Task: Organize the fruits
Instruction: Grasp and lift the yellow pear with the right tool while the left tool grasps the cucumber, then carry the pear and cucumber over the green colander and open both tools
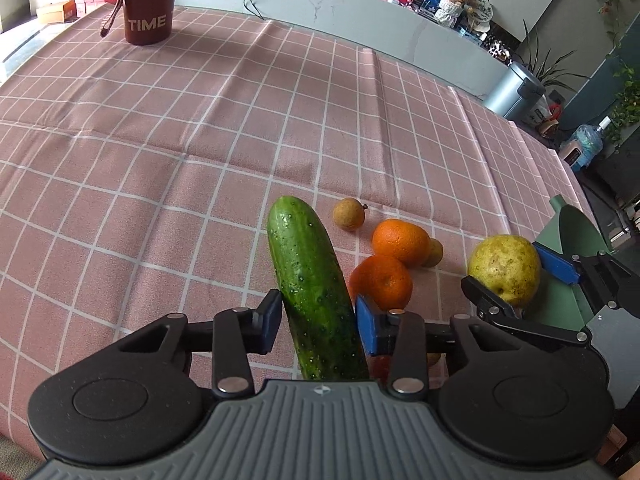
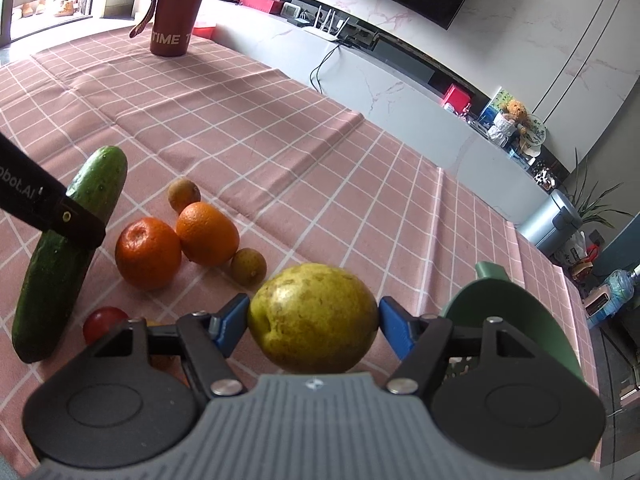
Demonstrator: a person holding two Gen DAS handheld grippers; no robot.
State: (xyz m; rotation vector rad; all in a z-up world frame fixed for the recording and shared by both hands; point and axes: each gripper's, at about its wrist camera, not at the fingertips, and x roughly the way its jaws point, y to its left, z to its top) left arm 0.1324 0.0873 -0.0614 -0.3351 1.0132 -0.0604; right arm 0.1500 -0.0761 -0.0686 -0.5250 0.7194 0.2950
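Observation:
My left gripper (image 1: 318, 320) is shut on a green cucumber (image 1: 312, 280), which points away along the fingers; it also shows in the right wrist view (image 2: 68, 248). My right gripper (image 2: 313, 322) is shut on a yellow-green pear (image 2: 314, 318), also seen in the left wrist view (image 1: 505, 269). Two oranges (image 2: 148, 252) (image 2: 207, 232) lie touching on the pink checked cloth between the grippers. Two small brown longans (image 2: 183, 194) (image 2: 249, 266) lie beside them. A red cherry tomato (image 2: 102, 322) lies near the cucumber's near end.
A green bowl-like container (image 2: 516, 312) sits at the table's right edge, just right of the pear. A red tumbler marked TIME (image 2: 176, 12) stands at the far left. The table's far edge (image 1: 440, 76) runs along a grey counter.

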